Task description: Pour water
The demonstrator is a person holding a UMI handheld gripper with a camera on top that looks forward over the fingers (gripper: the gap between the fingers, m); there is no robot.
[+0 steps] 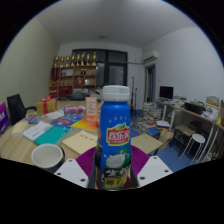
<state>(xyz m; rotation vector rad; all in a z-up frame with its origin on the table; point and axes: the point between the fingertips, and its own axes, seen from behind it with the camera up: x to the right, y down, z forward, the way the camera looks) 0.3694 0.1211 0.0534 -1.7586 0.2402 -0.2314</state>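
Clenched on the bottle (116, 135), both gripper (113, 172) fingers press its lower sides and hold it upright between them, cap apparently on. Left of it, a white cup (47, 156) sits on the table (20, 146), near but apart. Tipping with the cap on yields nothing; a loose, low grip could let the bottle slip and miss the cup.

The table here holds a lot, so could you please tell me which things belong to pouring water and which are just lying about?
For the job:
bottle, held between the gripper fingers
white cup, beside the fingers

Lying about:
books and papers
chair
shelf
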